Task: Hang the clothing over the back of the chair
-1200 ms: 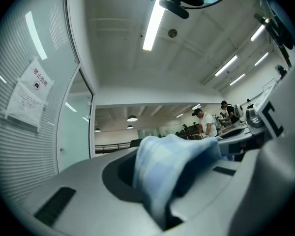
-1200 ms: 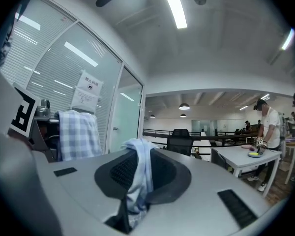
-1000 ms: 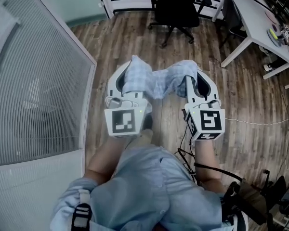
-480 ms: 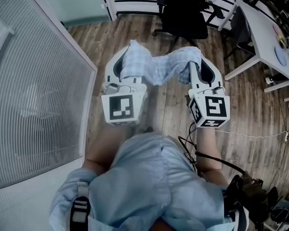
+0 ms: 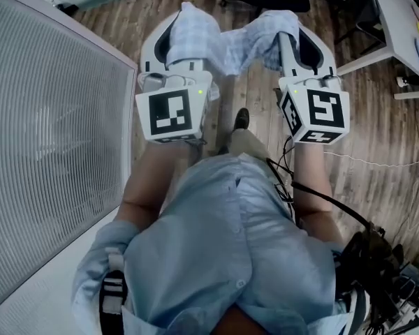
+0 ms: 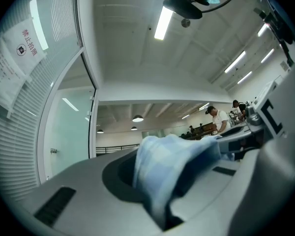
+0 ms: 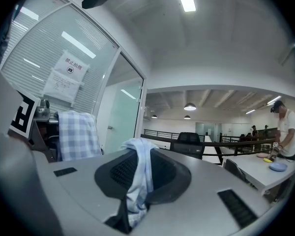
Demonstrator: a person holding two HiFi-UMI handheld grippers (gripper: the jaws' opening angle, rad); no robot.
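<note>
left gripper (image 5: 185, 30) and right gripper (image 5: 293, 30) each pinched tight on an end of the checked clothing (image 5: 230, 47), held spread between them, probably ready for draping; black chair (image 7: 189, 142) far ahead, not reached.

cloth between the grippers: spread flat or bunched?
Bunched. The cloth sags in folds between the left gripper and right gripper, each shut on one end.
</note>
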